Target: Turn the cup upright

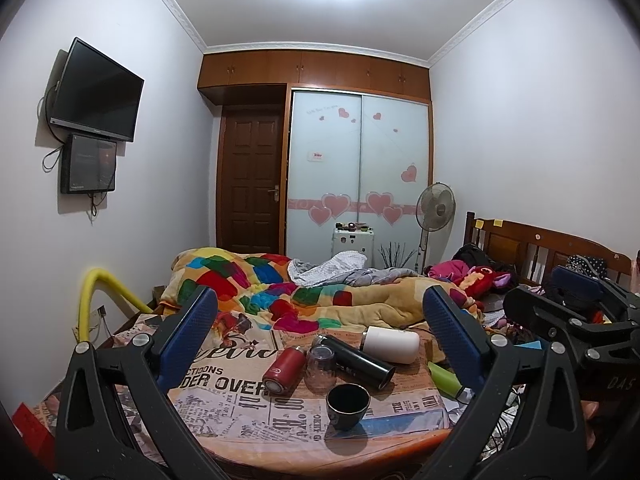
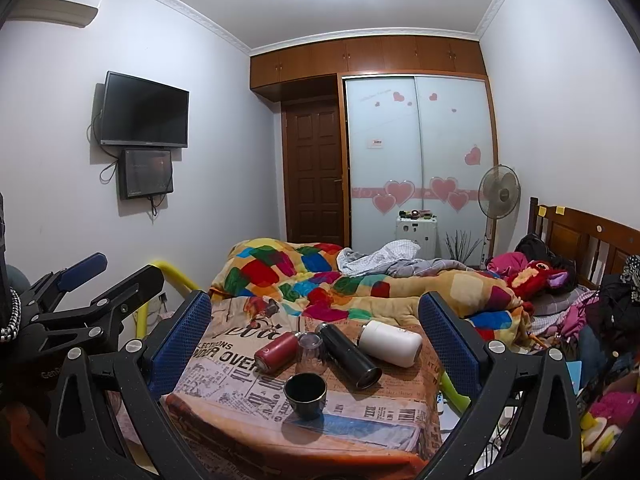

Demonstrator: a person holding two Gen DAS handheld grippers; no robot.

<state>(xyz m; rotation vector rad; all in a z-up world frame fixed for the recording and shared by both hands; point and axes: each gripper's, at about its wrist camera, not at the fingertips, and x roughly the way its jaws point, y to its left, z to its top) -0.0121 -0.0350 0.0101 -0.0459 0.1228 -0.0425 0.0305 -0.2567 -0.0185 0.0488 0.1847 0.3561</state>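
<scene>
Both grippers, left [image 1: 320, 332] and right [image 2: 316, 328], hung apart and empty; the dark cup [image 1: 347, 406] stood upright near the table's [image 1: 240, 428] front edge, glass [image 1: 320, 368] just behind

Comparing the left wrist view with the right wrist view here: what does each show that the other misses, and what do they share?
Only the left wrist view shows the right gripper at its right edge. Only the right wrist view shows the left gripper and the air conditioner. Both show the dark cup upright, the clear glass upside down, the red bottle, black bottle and white bottle lying down, and the TV.
</scene>
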